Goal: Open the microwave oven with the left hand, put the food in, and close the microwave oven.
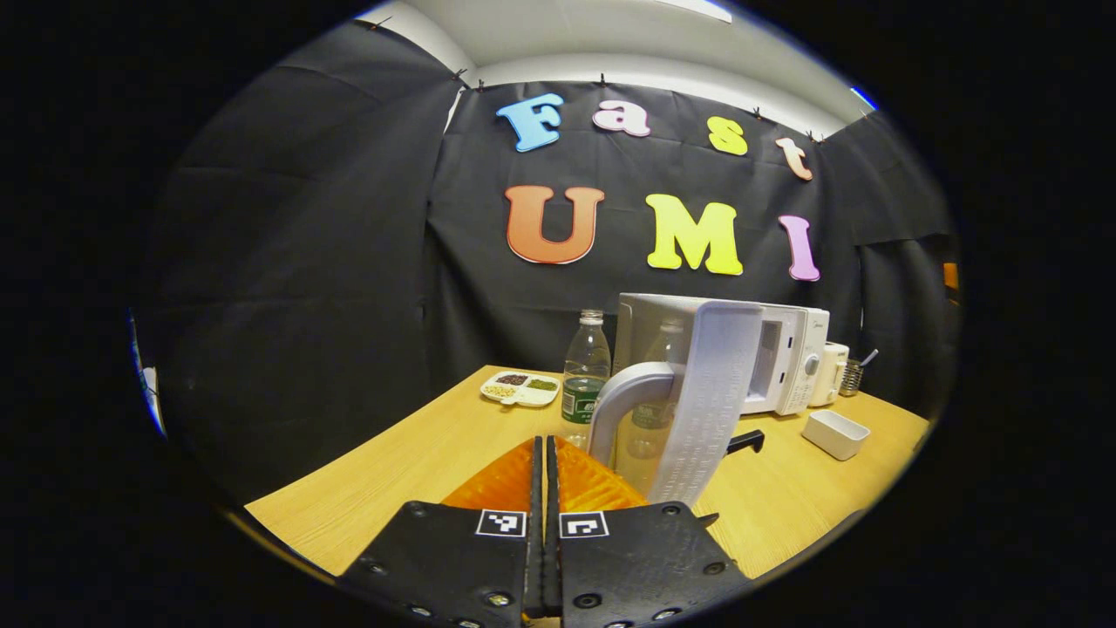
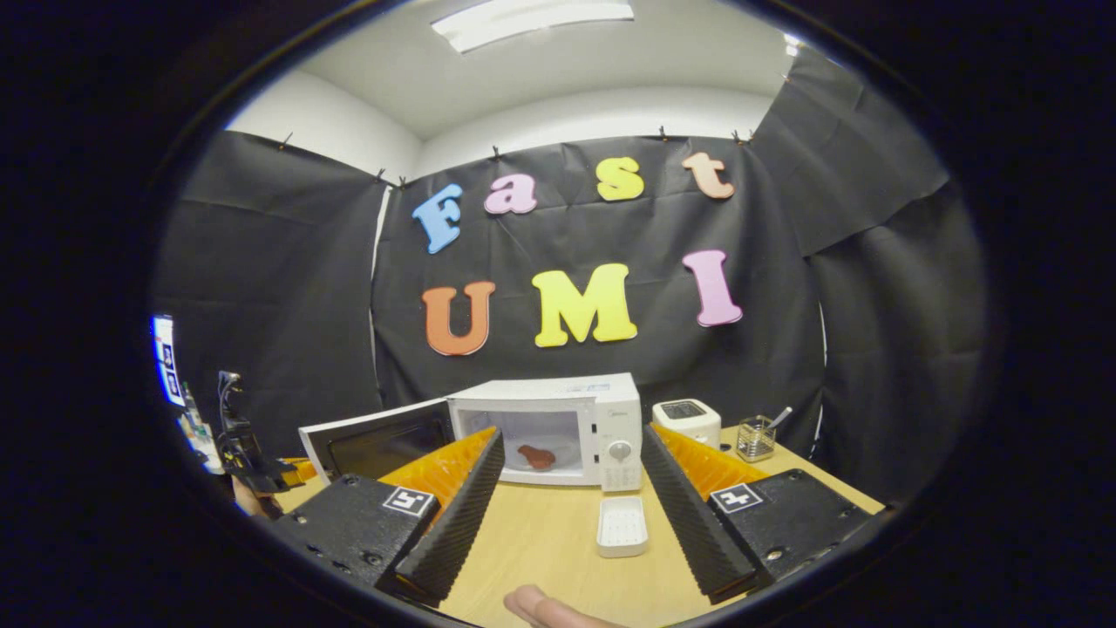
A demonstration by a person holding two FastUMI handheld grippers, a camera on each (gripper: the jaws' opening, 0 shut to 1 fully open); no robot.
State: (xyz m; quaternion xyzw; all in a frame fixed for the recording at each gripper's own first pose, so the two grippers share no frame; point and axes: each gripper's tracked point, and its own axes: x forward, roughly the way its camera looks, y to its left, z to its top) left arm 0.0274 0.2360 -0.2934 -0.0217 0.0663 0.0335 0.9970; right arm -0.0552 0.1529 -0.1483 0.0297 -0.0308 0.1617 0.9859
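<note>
- Right gripper view: the microwave (image 2: 558, 427) stands at the back of the table (image 2: 540, 541), against the booth wall. Its door (image 2: 375, 440) is swung open to the left, and the food (image 2: 536, 456) lies on the floor of the cavity.
- Judged from this, opening and loading are done; closing the door is the step left.
- Left gripper view: the door (image 1: 711, 401) is seen edge-on, just ahead of the left gripper (image 1: 545, 462). The curved handle (image 1: 623, 406) projects from its outer face toward the camera.
- Handling, as a judgement: the door is a stiff, light, hinged panel. It should swing with a steady push on the outer face near the handle or free edge. No grasp is needed. A hard shove could shift the oven on the table.
- Left gripper: fingers pressed together, holding nothing, near the handle; contact cannot be told.
- Right gripper (image 2: 567, 488): fingers spread wide, empty, held back from the oven and pointed at the cavity.
- A white dish (image 2: 622, 526) lies on the table between the right gripper's fingers, in front of the control panel.
- A bottle (image 1: 586, 371) and a divided tray (image 1: 520, 388) stand left of the door. A toaster (image 2: 687, 420) and a glass holder (image 2: 755, 438) stand right of the oven.
- A fingertip (image 2: 540, 606) shows at the bottom edge of the right gripper view.
</note>
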